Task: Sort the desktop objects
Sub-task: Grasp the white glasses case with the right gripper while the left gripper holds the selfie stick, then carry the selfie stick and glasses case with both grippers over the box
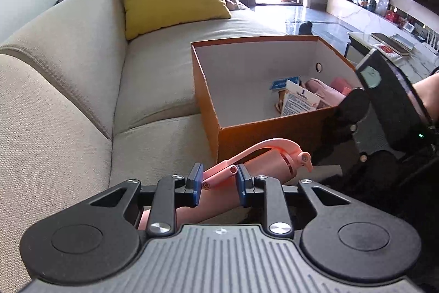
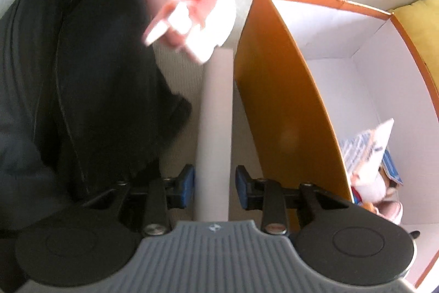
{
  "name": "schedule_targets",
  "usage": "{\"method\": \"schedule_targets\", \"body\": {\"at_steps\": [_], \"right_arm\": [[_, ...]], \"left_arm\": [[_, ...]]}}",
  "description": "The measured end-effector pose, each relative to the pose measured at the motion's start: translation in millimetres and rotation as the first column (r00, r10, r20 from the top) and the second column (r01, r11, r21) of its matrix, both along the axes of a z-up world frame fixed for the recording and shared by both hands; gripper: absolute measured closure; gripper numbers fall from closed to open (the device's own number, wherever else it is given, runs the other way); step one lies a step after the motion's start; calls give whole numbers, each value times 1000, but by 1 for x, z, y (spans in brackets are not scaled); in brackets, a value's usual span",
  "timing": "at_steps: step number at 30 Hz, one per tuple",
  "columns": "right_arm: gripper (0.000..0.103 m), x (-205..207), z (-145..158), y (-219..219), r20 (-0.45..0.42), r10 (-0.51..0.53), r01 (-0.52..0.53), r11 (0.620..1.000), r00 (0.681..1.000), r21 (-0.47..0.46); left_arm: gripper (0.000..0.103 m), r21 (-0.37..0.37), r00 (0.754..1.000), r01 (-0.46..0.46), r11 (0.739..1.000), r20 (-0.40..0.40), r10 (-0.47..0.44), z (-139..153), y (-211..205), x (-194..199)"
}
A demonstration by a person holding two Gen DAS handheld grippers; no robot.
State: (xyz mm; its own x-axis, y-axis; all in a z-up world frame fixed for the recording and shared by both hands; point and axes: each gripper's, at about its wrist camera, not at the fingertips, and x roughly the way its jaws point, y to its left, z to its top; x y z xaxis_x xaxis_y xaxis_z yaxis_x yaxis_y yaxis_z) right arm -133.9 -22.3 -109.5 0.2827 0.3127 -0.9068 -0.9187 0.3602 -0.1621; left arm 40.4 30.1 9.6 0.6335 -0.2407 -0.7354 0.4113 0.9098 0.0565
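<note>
Orange box (image 1: 274, 133) sits on the sofa (image 1: 82, 89), some stuff already inside. Left gripper (image 1: 219, 183) clamps a pink foldable tool (image 1: 260, 161) just short of the box, long axis aimed up-right at it. Lift over the near wall before letting go. Right gripper (image 2: 215, 186) straddles a white strip (image 2: 216, 114), probably pinching it, blurry though.

We see a pink folding gadget (image 1: 255, 169) with a hinged arm, lifted and tilted beside an open orange box (image 1: 274, 128) on the sofa; a pale flat strip (image 2: 216, 128) runs along the box's outer wall, and leaflets (image 1: 299, 98) lie inside
</note>
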Motion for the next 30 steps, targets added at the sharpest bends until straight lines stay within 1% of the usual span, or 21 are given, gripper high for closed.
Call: {"method": "schedule_targets", "body": {"at_steps": [2,5,11,12,17,22,25,27,30], "right_arm": [[68,-4,4,4,12,-14,13,999,1000,32],[68,-8,9,9,7,-28,27,997,1000,68],[69,-19,8,20,4,-28,28,997,1000,66],[73,-21,8,21,-3,-33,33,997,999,67],[74,-35,13,21,-2,-45,45,995,999,87],[74,-66,39,17,30,7,-10,993,1000,121],[74,-87,59,12,57,36,-42,992,998,117],[74,-98,71,9,72,38,-46,993,997,112],[74,-109,91,3,75,30,-40,990,997,132]], "left_arm": [[74,3,1000,11,1000,2,-11,-1,1,-2],[74,8,1000,20,1000,0,-20,-2,1,-2],[74,27,1000,30,999,-6,-30,-6,-2,-1],[74,32,999,33,999,-5,-33,-6,-3,-1],[74,41,1000,26,999,12,-26,-4,-4,-2],[75,40,998,36,999,41,-37,3,-6,-7],[75,34,998,37,999,58,-39,12,-8,-11],[75,22,997,40,999,71,-41,18,-9,-15],[75,4,995,51,999,87,-51,27,-12,-20]]}}
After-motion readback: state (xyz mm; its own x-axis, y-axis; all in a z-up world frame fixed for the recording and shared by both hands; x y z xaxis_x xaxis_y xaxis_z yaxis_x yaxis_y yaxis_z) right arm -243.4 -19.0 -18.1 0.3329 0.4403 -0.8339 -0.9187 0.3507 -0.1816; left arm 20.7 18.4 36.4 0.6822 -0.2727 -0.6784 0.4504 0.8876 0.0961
